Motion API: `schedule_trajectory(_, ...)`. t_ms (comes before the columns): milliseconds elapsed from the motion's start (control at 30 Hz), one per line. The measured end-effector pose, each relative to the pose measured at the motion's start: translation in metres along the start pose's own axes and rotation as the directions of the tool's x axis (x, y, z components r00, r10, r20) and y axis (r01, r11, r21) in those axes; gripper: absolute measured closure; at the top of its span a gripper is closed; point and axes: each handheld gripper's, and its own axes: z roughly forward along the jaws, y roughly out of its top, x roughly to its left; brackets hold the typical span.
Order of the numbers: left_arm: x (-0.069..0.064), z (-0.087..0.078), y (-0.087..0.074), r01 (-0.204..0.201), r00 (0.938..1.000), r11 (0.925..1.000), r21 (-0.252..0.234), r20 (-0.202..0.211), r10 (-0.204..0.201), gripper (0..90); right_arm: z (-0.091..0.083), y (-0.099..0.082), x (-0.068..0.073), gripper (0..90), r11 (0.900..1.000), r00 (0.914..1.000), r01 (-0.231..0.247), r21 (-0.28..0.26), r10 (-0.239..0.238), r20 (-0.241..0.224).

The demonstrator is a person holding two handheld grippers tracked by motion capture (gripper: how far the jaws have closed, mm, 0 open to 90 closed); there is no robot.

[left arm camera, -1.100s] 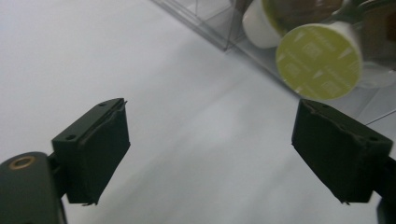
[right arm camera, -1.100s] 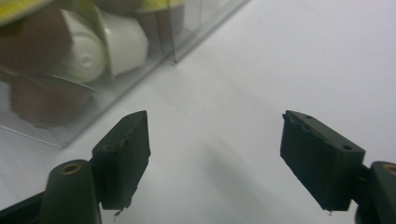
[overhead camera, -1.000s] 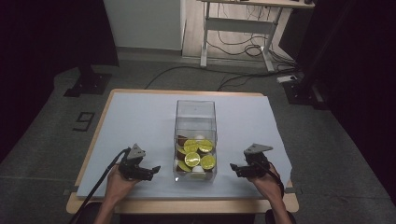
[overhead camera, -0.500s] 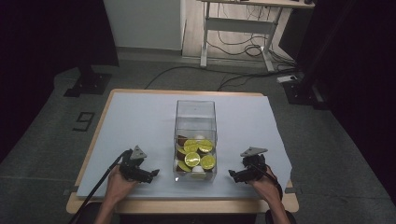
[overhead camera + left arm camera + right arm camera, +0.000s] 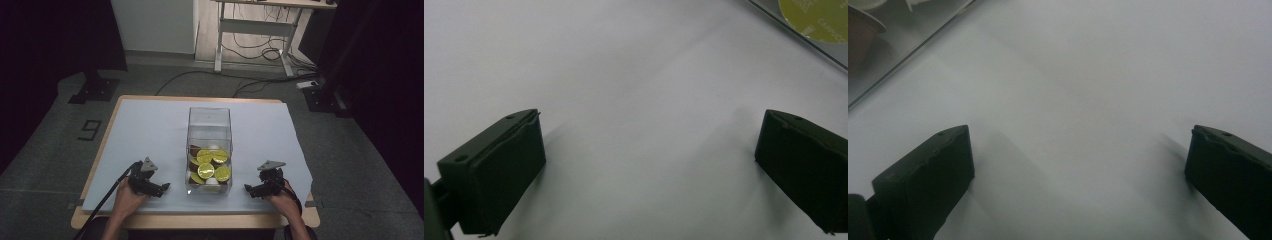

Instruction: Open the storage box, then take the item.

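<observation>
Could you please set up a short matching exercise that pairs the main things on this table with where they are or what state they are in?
Things:
1. left gripper
2. right gripper
3. clear box
4. yellow-lidded capsules

Places or states:
A. stands mid-table between the two grippers
B. lie inside the box, at its near end
C. open, on the sheet left of the box
D. open, on the sheet right of the box

Pairs: 1-C, 2-D, 3-A, 4-B

Wooden desk (image 5: pixel 100 131) covered by a pale sheet (image 5: pixel 150 130), standing on grey floor (image 5: pixel 45 165); floor marking "9" (image 5: pixel 90 130) at left; dark curtains (image 5: pixel 45 35) on both sides; white-framed table (image 5: pixel 260 27) behind, loose cables (image 5: pixel 250 52) beneath it; light wall panel (image 5: pixel 152 25) at centre rear.
</observation>
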Motion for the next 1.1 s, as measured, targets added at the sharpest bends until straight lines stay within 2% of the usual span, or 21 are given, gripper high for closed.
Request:
schedule_trajectory(167, 0.000, 0.000, 0.000, 0.000, 1.0000, 1.0000, 0.000, 0.000, 0.000, 0.0, 0.000, -0.003, 0.000, 0.0, 0.9997, 1.0000, 0.000, -0.023, 0.000, -0.002)
schedule_trajectory(400, 0.000, 0.000, 0.000, 0.001, 1.0000, 1.0000, 0.000, -0.002, -0.001, 0.0, 0.000, -0.002, -0.001, 0.0, 0.9998, 1.0000, 0.003, -0.018, -0.003, -0.002)
schedule_trajectory(833, 0.000, 0.000, 0.000, 0.002, 1.0000, 1.0000, 0.000, -0.001, -0.002, 0.0, -0.002, 0.004, -0.002, 1.5, 0.9995, 1.0000, 0.004, 0.031, -0.004, -0.002)
schedule_trajectory(1100, 0.000, 0.000, 0.000, 0.003, 1.0000, 1.0000, 0.000, -0.001, -0.003, 0.0, -0.010, 0.007, -0.004, 0.0, 0.9999, 0.9999, -0.005, -0.012, 0.005, -0.011)
